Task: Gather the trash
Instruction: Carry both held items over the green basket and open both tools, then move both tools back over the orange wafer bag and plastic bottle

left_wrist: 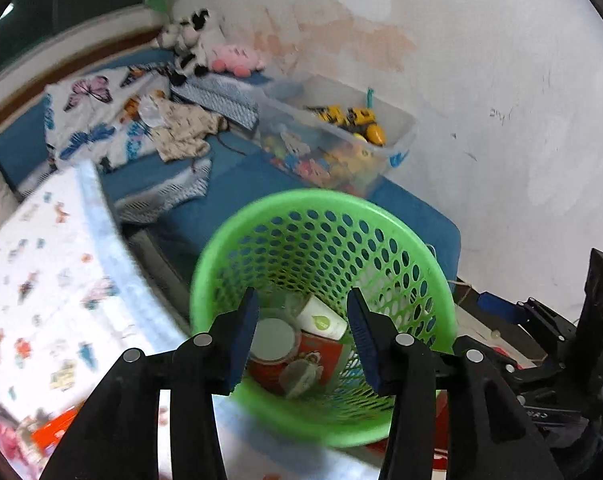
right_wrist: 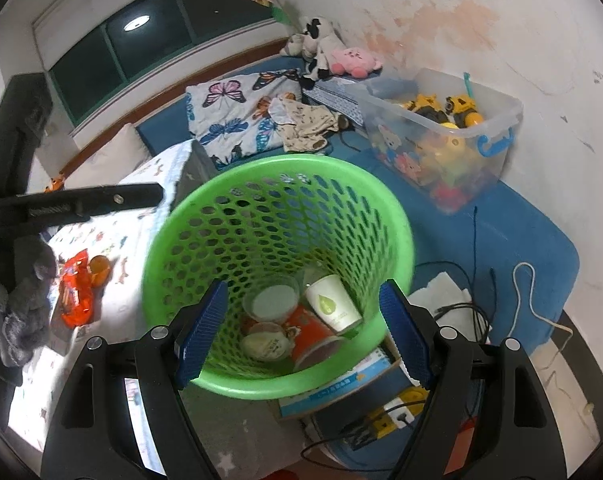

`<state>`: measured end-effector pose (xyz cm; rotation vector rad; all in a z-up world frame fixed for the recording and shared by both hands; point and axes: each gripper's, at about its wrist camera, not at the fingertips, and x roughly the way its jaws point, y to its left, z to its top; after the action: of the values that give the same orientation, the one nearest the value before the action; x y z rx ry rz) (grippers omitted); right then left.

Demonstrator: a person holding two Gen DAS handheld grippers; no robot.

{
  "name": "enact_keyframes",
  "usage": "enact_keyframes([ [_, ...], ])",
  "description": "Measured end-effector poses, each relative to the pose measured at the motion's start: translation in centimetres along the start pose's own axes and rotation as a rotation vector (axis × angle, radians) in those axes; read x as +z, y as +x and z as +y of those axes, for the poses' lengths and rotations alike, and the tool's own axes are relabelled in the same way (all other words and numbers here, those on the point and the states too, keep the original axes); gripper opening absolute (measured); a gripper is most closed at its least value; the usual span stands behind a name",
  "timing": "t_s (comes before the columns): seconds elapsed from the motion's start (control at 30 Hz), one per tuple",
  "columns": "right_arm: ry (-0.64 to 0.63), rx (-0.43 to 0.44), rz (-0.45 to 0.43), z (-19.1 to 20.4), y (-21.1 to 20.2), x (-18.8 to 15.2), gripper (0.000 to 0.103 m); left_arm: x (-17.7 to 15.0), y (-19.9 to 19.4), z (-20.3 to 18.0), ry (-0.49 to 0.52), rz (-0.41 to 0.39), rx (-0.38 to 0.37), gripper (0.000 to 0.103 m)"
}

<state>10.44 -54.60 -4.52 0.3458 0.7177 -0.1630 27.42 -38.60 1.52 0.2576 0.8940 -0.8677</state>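
The left hand-held gripper [left_wrist: 301,332] stood with its jaws spread wide and held nothing; its 2 blue pads [left_wrist: 243,338] framed the mouth of a green perforated basket [left_wrist: 261,220]. The right hand-held gripper [right_wrist: 301,328] was likewise wide open and empty, its blue pads [right_wrist: 201,330] spread to either side of the same basket [right_wrist: 205,216], above its near rim.

Inside the basket lay the collected trash: a white paper cup with a green drop mark [right_wrist: 333,304] on its side, a red printed cup [right_wrist: 313,336] just beside and below it, a clear cup with a pale lid [right_wrist: 271,300] and a round yellowish lidded tub [right_wrist: 265,346] touching the red one. In the left view the same white cup [left_wrist: 323,318], red cup [left_wrist: 317,360] and pale lid [left_wrist: 271,338] showed between the pads.

To the basket's left stood a surface under a white patterned cloth [right_wrist: 113,240]; near its left edge lay an orange-red wrapper [right_wrist: 75,292] and a small orange cup [right_wrist: 99,270], still outside the basket. Behind the basket ran a blue mattress [right_wrist: 513,236] carrying a clear toy bin [right_wrist: 441,140], a butterfly-print blanket [right_wrist: 229,116] and plush toys [right_wrist: 333,54] at the far corner by the wall. Cables [right_wrist: 457,312] and a white paper [right_wrist: 437,292] lay at the mattress's near edge, right of the basket.
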Motion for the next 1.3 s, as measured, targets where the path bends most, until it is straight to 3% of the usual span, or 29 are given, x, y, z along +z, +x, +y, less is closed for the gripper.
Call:
enact_keyframes([
  [0.2, -0.040, 0.046, -0.015, 3.2, -1.2, 0.0, 0.078, -2.3, -6.1, 1.8, -0.021, -0.078, 0.039, 0.049],
  [0.4, -0.099, 0.080, -0.014, 7.0, -1.6, -0.1, 0.080, -6.4, -12.1, 5.9, -0.083, -0.124, 0.087, 0.049],
  [0.5, -0.132, 0.098, -0.005, 8.9, -1.3, -0.2, 0.080, -8.4, -14.3, 8.0, -0.111, -0.133, 0.109, 0.062],
  [0.7, -0.189, 0.150, 0.024, 13.1, -0.3, -0.6, 0.080, -13.3, -19.1, 12.8, -0.171, -0.159, 0.195, 0.062],
  [1.1, -0.339, 0.249, 0.103, 22.3, 3.3, -1.8, 0.080, -21.5, -23.6, 20.0, -0.325, -0.138, 0.311, 0.068],
  [1.3, -0.396, 0.283, 0.152, 25.5, 5.9, -2.3, 0.080, -24.6, -23.9, 21.6, -0.376, -0.109, 0.316, 0.069],
])
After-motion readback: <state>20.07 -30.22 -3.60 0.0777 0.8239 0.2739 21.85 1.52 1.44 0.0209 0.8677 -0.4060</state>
